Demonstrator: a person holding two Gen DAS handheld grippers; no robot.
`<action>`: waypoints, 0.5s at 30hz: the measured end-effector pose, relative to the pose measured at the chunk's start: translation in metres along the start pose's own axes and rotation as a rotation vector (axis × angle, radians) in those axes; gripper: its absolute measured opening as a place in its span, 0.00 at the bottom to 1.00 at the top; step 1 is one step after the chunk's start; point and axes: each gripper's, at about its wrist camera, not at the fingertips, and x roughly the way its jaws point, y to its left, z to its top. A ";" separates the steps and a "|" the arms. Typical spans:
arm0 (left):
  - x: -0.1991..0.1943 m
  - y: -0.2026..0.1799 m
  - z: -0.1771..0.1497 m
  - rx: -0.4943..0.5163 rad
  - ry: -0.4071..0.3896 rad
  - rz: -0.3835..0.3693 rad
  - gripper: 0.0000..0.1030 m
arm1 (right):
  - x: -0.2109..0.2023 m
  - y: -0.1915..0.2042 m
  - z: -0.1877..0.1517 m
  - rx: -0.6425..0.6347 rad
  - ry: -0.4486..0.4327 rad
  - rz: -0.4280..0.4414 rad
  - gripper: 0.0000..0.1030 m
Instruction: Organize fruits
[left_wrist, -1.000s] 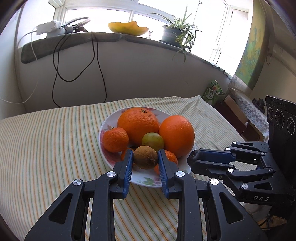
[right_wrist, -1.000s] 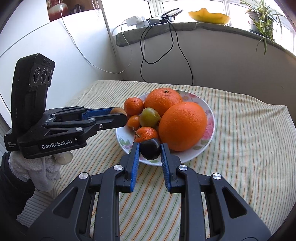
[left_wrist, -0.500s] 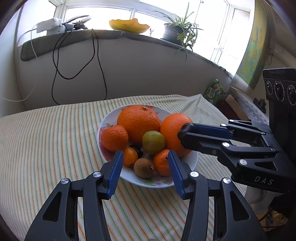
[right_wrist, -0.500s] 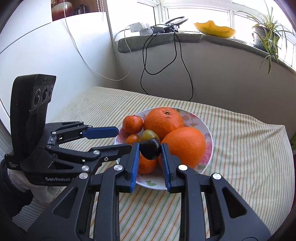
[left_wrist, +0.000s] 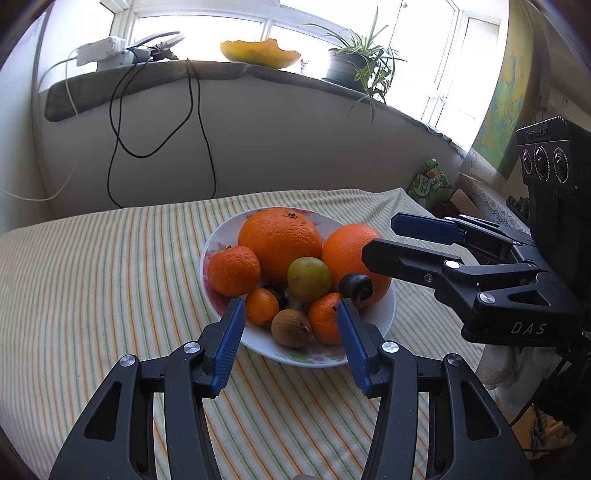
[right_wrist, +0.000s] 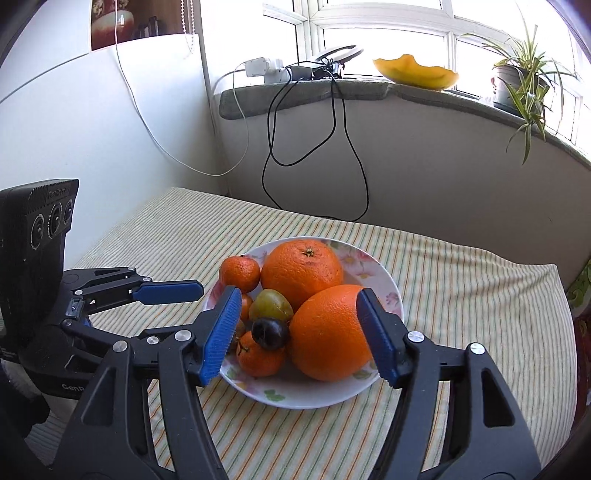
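Note:
A white floral plate (left_wrist: 384, 317) (right_wrist: 384, 273) on the striped cloth holds two big oranges (left_wrist: 279, 240) (right_wrist: 328, 332), small tangerines (left_wrist: 233, 270), a green plum (left_wrist: 309, 279) (right_wrist: 271, 304), a brown kiwi (left_wrist: 291, 328) and a dark plum (left_wrist: 355, 287) (right_wrist: 270, 333) resting on the pile. My left gripper (left_wrist: 290, 343) is open and empty, just in front of the plate's near rim. My right gripper (right_wrist: 299, 332) is open and empty above the plate's near side; it shows from the side in the left wrist view (left_wrist: 380, 240).
The striped tablecloth (left_wrist: 92, 280) covers the table, which ends at a curved wall with hanging black cables (left_wrist: 199, 122). A windowsill above holds a power strip, a melon piece (left_wrist: 258, 51) and a potted plant (left_wrist: 354, 70). Boxes and a green packet (left_wrist: 428, 182) stand at the right.
My left gripper opened, let go of the kiwi and drew back. My right gripper carried the dark plum over the plate, opened and left it on the pile.

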 end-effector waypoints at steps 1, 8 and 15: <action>0.001 0.000 -0.001 0.002 0.002 0.009 0.55 | -0.001 -0.002 -0.001 0.007 0.001 -0.001 0.65; -0.006 0.001 -0.009 -0.025 -0.007 0.015 0.56 | -0.015 -0.018 -0.008 0.087 -0.018 0.000 0.66; -0.024 0.000 -0.013 -0.033 -0.039 0.045 0.56 | -0.033 -0.031 -0.019 0.141 -0.043 -0.020 0.66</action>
